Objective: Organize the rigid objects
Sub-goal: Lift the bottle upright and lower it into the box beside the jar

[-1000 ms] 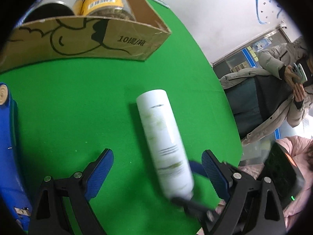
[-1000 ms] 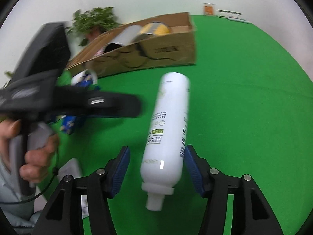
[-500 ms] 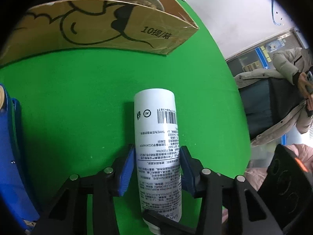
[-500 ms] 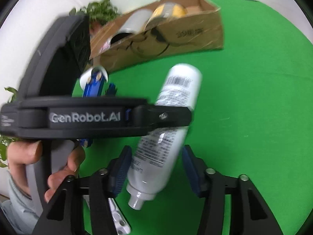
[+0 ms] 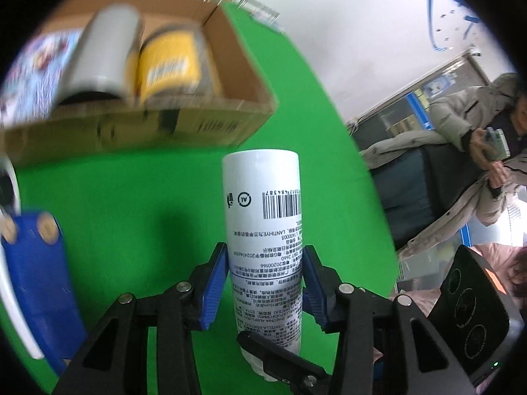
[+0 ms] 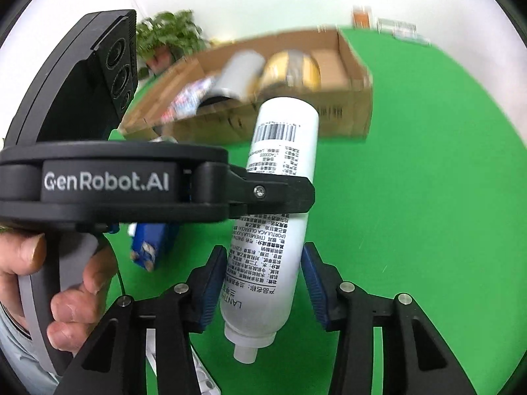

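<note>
My left gripper (image 5: 264,283) is shut on a white spray bottle (image 5: 263,217) and holds it lifted above the green table, base pointing toward the cardboard box (image 5: 138,128). In the right wrist view the same bottle (image 6: 280,197) hangs between my right gripper's open fingers (image 6: 263,283) without being clamped by them; the left gripper's body (image 6: 108,181) grips it from the left. The box (image 6: 346,118) holds a silver can (image 5: 102,56) and a yellow can (image 5: 171,62).
A blue object (image 5: 36,283) lies at the left on the green table (image 5: 131,197). A potted plant (image 6: 168,39) stands behind the box. People sit beyond the table's right edge (image 5: 467,151). Small items lie at the table's far edge (image 6: 395,29).
My left gripper closed on the bottle and lifted it off the table toward the box. My right gripper, which flanked the bottle, stays open around it.
</note>
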Demonstrator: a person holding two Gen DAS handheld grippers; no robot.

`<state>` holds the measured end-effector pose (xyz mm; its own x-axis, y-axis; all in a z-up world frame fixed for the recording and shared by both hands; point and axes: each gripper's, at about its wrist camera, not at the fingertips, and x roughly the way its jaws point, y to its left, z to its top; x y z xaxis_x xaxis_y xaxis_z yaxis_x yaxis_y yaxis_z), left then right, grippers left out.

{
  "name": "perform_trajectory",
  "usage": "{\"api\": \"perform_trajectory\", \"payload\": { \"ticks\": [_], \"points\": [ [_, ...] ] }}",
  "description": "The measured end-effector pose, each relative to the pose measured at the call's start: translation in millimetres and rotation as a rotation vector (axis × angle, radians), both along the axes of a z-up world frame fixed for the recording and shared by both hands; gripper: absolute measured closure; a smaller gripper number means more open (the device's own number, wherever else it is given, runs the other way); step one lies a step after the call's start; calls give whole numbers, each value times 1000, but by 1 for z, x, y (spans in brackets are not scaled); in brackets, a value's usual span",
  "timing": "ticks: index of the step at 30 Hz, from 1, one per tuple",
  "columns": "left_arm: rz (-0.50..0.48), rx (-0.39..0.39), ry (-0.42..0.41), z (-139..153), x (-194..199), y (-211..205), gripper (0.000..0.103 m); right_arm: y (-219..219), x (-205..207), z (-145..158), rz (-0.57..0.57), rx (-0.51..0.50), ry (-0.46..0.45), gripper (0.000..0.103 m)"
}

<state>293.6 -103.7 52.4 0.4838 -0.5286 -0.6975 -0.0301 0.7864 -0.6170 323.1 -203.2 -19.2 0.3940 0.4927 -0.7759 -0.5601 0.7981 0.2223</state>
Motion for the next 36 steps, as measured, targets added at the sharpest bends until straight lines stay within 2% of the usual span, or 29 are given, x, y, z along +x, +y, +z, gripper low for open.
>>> {"api": "perform_trajectory", "payload": {
  "ticks": [8, 14, 17, 20, 26, 36],
  "points": [
    [-5, 27, -113, 70, 25, 11, 60, 11, 21, 70, 4, 1, -138, 60],
    [0, 46, -166, 107, 52, 20, 60, 15, 45, 112, 10, 7, -185, 60],
    [7, 37, -170, 117, 67, 26, 60, 19, 61, 127, 18, 6, -189, 60],
    [15, 38, -165, 122, 83, 34, 60, 23, 74, 140, 30, -2, -175, 60],
    [30, 34, -127, 121, 121, 51, 60, 35, 110, 146, 63, -44, -143, 60],
    [34, -15, -33, 77, 180, 67, 60, 65, 184, 111, 70, -100, -40, 60]
  ]
}}
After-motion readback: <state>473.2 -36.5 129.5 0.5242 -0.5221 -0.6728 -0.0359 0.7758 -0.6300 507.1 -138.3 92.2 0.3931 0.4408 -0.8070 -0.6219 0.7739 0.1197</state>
